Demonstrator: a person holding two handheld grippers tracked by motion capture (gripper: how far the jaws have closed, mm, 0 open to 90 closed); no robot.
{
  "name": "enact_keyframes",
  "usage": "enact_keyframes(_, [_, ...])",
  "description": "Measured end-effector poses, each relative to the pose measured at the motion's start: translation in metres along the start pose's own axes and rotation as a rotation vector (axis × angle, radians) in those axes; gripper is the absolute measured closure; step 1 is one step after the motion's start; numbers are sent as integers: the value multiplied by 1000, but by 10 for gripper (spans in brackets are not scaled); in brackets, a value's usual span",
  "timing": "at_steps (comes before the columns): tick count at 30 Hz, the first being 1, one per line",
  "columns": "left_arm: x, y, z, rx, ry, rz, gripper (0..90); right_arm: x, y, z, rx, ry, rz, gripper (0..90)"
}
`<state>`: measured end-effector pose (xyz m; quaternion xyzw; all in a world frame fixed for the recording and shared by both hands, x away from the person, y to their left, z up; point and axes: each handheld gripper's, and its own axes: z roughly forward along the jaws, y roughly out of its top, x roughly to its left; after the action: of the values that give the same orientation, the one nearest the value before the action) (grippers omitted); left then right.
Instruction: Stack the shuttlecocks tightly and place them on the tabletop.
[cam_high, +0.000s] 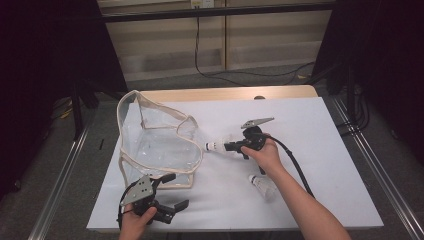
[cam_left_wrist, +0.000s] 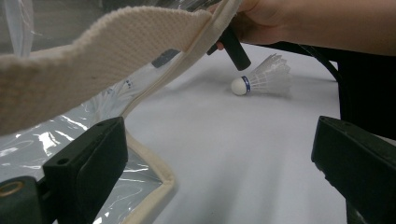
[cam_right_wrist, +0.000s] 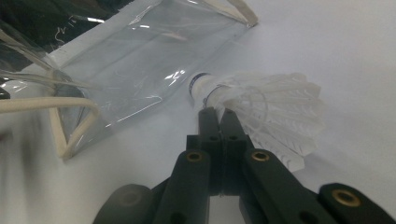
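Where grey floor surrounds, white tabletop (cam_high: 300, 150)

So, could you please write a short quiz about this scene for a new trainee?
1. True or false: the right gripper is shut on a shuttlecock.
2. How many shuttlecocks are on the table? A) one B) two C) three
3. What stands beside the open left gripper?

Key
1. True; its jaws pinch the shuttlecock near the cork, which points toward the bag.
2. B; one is in the right gripper, the second shuttlecock lies loose near the person's right forearm.
3. A clear plastic bag with cream fabric trim, its mouth turned toward the held shuttlecock.
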<state>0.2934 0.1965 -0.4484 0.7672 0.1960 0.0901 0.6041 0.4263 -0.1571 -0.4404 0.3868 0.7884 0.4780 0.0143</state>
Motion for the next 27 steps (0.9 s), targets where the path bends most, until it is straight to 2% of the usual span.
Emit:
enact_keyframes(8, [0,0,0,0,0,-2,40,5,6,4,13,3,-20,900])
enact_keyframes(27, [0,0,-2,-6,2,-2,40,4,5,5,30,-12,-24,896])
